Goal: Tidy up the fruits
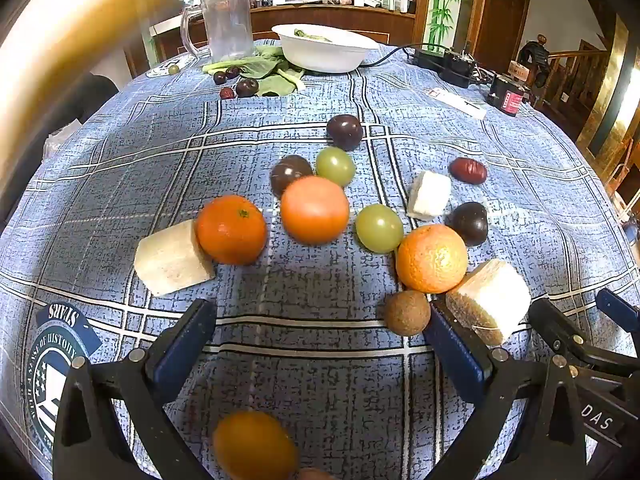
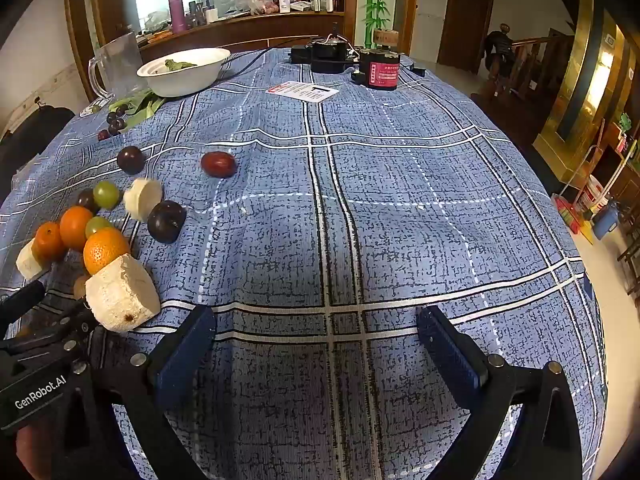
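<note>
Fruits lie grouped on the blue plaid tablecloth (image 1: pixel 120 184): three oranges (image 1: pixel 314 209), two green grapes (image 1: pixel 379 228), dark plums (image 1: pixel 344 132), a red date (image 1: pixel 467 170), a small brown fruit (image 1: pixel 407 313) and white peeled chunks (image 1: pixel 489 300). My left gripper (image 1: pixel 320 344) is open and empty, just short of the group; another orange (image 1: pixel 254 446) lies under it, blurred. My right gripper (image 2: pixel 316 344) is open and empty over bare cloth, right of the fruit group (image 2: pixel 106 249). The nearest white chunk (image 2: pixel 122 293) lies just left of its left finger.
At the far edge stand a white bowl (image 1: pixel 326 50), a clear plastic jug (image 1: pixel 228 24), green leaves with small dark fruits (image 1: pixel 246 86), a card (image 2: pixel 306 90), and black and red electrical devices (image 2: pixel 378 68). The table edge drops off on the right (image 2: pixel 592 280).
</note>
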